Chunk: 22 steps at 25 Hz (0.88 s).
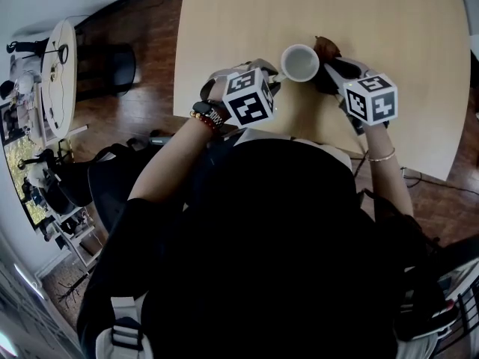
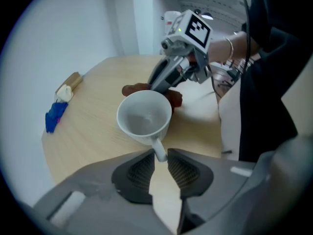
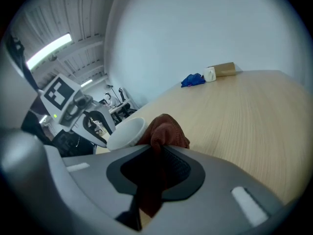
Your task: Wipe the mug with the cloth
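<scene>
A white mug (image 1: 299,62) hangs just above the pale wooden table (image 1: 404,66), tilted so its mouth faces up at the head camera. My left gripper (image 2: 160,156) is shut on the mug's handle; the mug (image 2: 144,118) fills the middle of the left gripper view, empty inside. My right gripper (image 3: 157,153) is shut on a reddish-brown cloth (image 3: 165,132), which bunches out past the jaws and touches the mug's (image 3: 126,133) outer wall. In the head view the cloth (image 1: 326,48) peeks out on the mug's right side, beside the right gripper (image 1: 334,73).
A blue object (image 3: 193,80), a small white item (image 3: 210,74) and a tan block (image 3: 224,69) lie at the table's far edge. A round side table (image 1: 58,73) and chairs stand on the dark wood floor to the left. My body crowds the table's near edge.
</scene>
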Each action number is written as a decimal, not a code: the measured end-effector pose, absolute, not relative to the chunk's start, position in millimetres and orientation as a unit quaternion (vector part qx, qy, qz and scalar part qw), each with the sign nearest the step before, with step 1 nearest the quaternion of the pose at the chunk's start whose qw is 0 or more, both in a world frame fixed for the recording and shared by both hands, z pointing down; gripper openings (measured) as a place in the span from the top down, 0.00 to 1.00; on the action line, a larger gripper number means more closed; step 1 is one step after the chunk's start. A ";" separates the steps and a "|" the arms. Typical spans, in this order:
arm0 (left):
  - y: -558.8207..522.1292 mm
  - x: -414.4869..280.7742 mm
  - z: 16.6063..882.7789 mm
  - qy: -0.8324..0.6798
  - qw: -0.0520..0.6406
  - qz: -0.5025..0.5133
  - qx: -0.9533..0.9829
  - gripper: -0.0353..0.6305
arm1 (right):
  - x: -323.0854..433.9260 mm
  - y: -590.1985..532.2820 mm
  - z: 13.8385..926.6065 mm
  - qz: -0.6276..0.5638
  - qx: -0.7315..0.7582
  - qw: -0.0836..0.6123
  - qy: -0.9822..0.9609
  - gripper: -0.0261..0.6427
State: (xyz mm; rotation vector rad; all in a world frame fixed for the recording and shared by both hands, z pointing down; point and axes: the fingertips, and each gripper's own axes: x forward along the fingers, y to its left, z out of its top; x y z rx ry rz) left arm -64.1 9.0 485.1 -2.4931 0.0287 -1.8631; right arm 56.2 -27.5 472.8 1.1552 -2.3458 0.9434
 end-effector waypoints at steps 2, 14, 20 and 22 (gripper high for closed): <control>1.2 -67.0 486.7 -0.013 0.071 -0.616 -0.784 0.81 | 58.0 -25.2 463.3 0.341 0.387 0.174 -0.839 0.86; -9.5 -63.0 486.2 -0.040 0.155 -0.637 -0.754 0.83 | 58.4 -8.4 473.1 0.361 0.353 0.205 -0.839 0.86; -11.8 -61.0 485.1 -0.033 0.167 -0.636 -0.753 0.83 | 59.2 -8.2 502.1 0.377 0.335 0.242 -0.828 0.86; -17.1 -60.3 483.9 -0.029 0.176 -0.636 -0.751 0.84 | 58.7 -7.9 505.7 0.373 0.329 0.258 -0.829 0.86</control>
